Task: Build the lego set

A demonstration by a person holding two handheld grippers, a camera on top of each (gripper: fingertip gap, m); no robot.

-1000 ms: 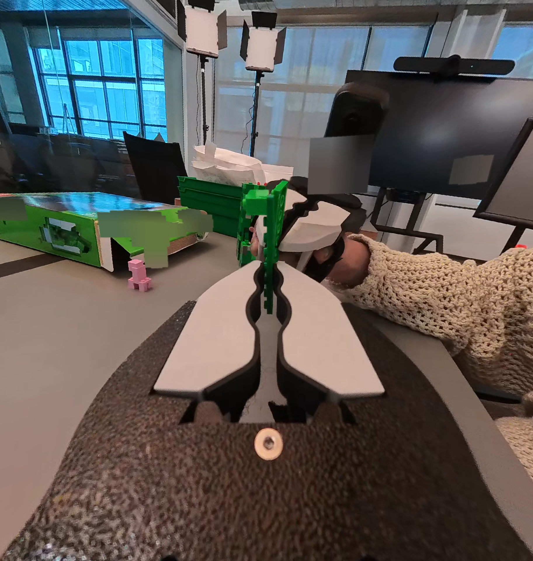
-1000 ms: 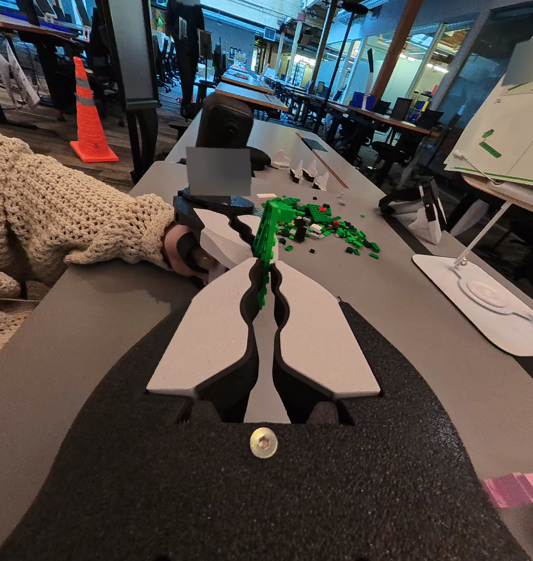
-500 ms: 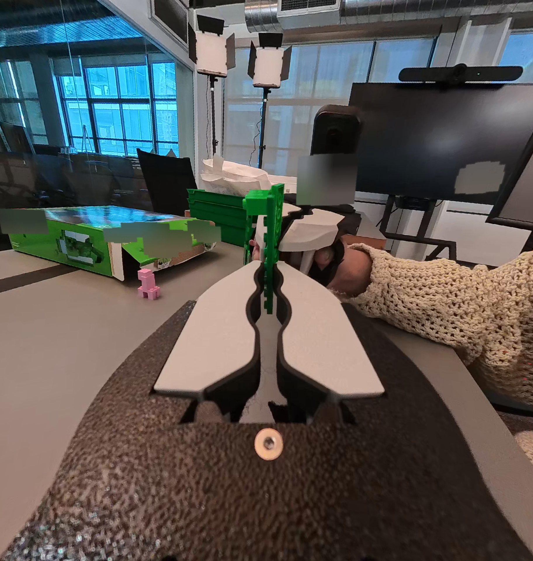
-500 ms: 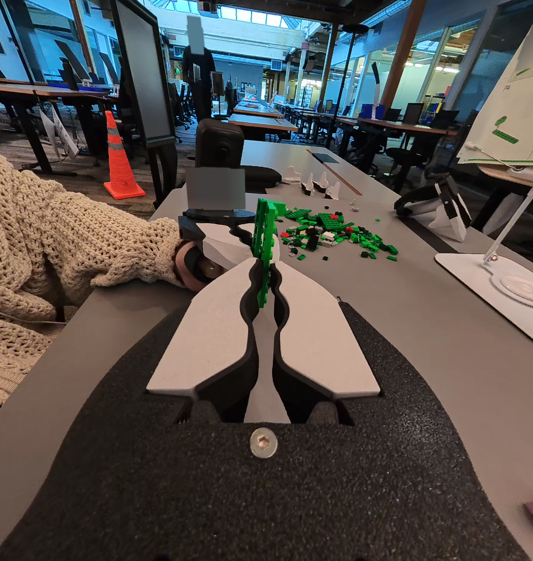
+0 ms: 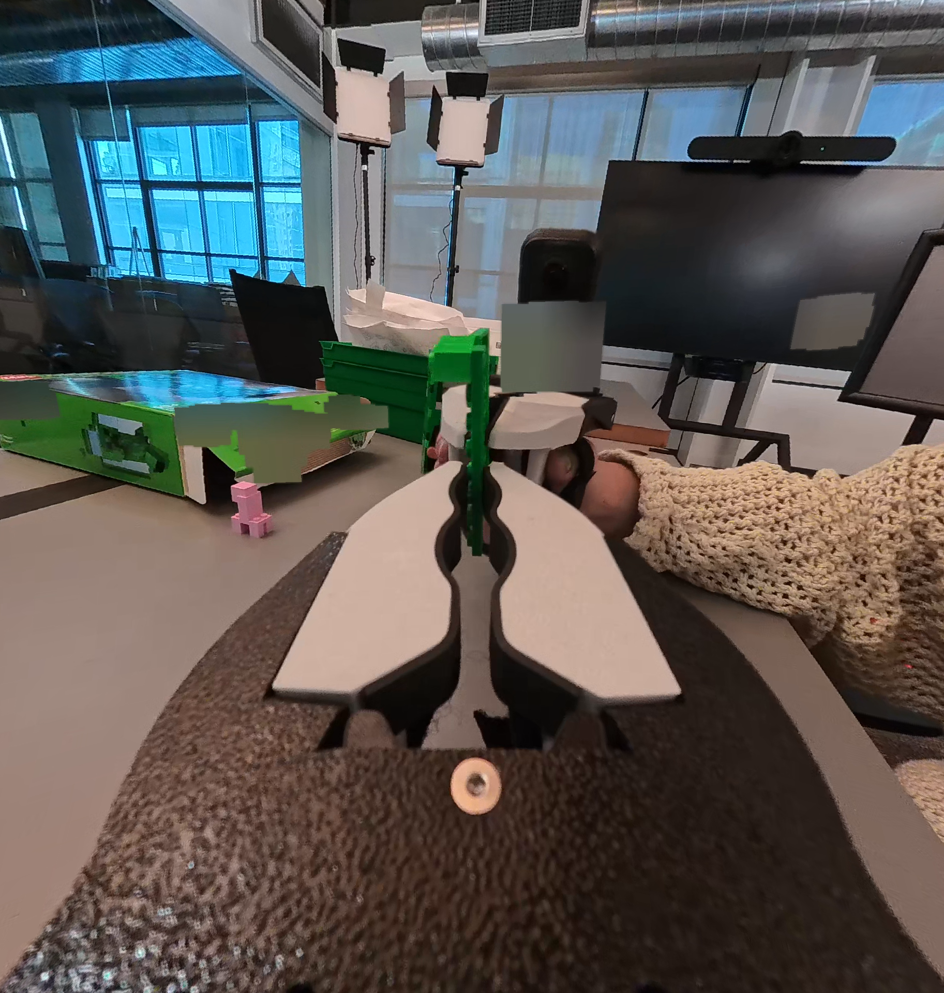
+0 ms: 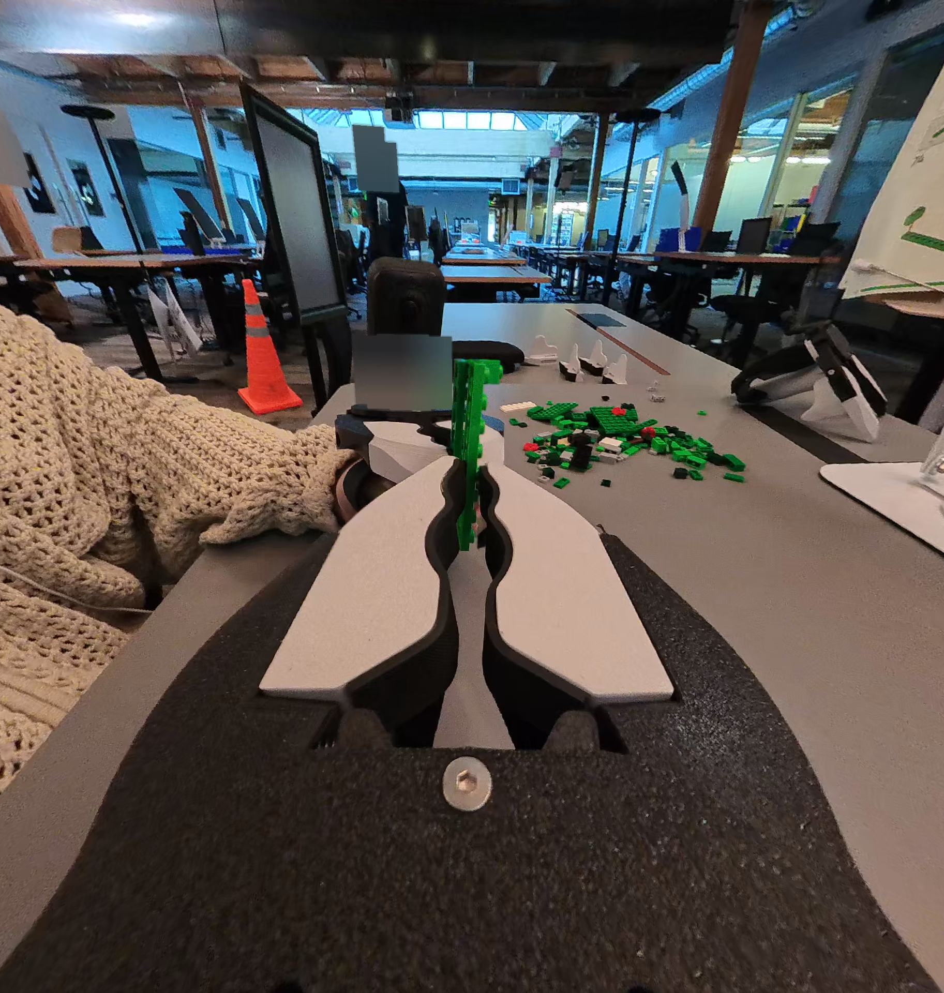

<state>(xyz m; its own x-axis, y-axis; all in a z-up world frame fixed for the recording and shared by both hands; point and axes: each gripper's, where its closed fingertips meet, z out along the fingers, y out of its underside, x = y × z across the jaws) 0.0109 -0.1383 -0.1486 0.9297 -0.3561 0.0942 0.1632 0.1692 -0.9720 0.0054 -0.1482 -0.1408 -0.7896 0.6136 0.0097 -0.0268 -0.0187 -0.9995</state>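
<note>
Loose brick pile [image 6: 620, 438] right; pink figure [image 5: 250, 510], green box [image 5: 136, 424] left.

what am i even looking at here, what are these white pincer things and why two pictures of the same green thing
These are two hand-held grabbing tools, one in each of a person's hands; no robot arm is involved. Each tool carries a camera looking forward along its two white fingers, so each picture is one tool's own view.

In the left wrist view, the left gripper is shut on an upright green lego plate. The right wrist view shows the right gripper shut on the same plate from the opposite side. Each view also shows the other tool facing it, and a knitted sleeve.

On the grey table lies a pile of loose bricks, mostly green. The left view shows a green box and a small pink figure.
</note>
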